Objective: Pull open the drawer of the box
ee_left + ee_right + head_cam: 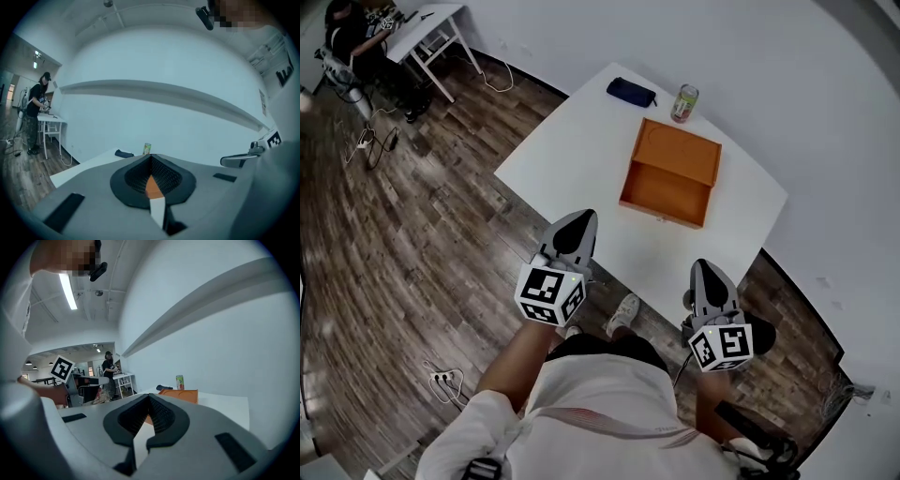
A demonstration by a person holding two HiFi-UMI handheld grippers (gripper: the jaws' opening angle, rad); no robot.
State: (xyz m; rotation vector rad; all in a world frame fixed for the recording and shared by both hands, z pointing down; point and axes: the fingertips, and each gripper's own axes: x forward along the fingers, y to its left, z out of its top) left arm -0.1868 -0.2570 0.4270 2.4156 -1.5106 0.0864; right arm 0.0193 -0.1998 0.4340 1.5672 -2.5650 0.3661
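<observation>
The box (682, 148) sat mid-tabletop (572, 150), its drawer (664, 195) seemingly already drawn out, so the left gripper (581, 221) and right gripper (705, 272), jaws clenched on nothing, were best kept clear of it.

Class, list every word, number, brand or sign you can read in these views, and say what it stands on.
No text can be read.
Green and red drink can: label print too small to read.
Black-and-white square-marker cubes: patterns only, no letters.
Orange wooden box and dark blue pouch: no print visible.
</observation>
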